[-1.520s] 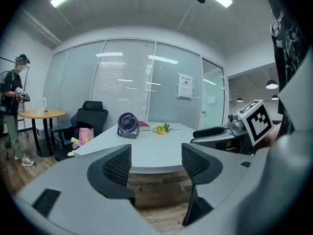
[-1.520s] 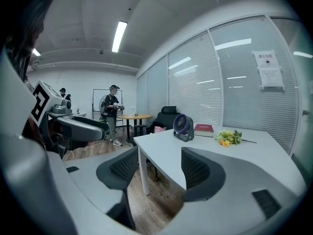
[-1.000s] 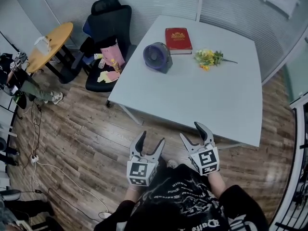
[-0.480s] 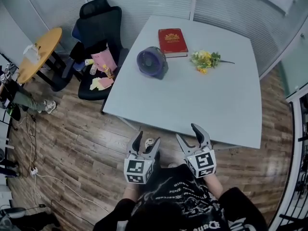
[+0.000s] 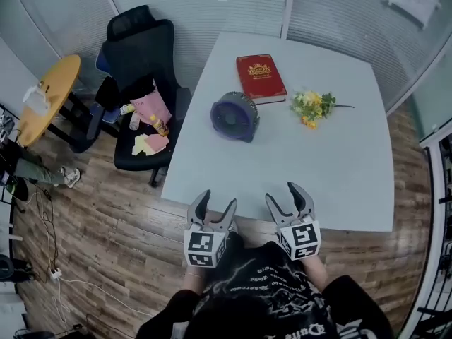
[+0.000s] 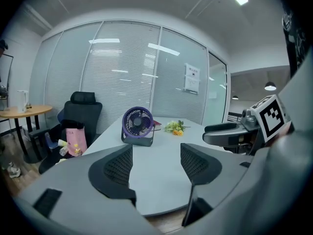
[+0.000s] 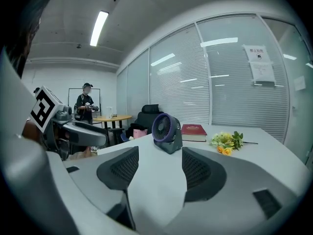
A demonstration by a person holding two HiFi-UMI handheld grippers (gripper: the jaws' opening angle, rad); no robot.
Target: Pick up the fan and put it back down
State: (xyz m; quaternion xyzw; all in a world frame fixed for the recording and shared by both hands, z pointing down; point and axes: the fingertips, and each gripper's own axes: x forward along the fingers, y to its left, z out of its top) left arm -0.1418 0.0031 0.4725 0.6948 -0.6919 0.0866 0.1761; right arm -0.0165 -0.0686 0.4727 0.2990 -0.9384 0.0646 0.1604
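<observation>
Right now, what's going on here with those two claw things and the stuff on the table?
A person holds a two-jaw gripper in each hand at the near edge of the white table. The left gripper and the right gripper are both open and hold nothing. Both point toward the purple fan, which stands farther out on the table, untouched. A red book and a bunch of flowers lie near it.

Purple fan upright on white table, untouched.
</observation>
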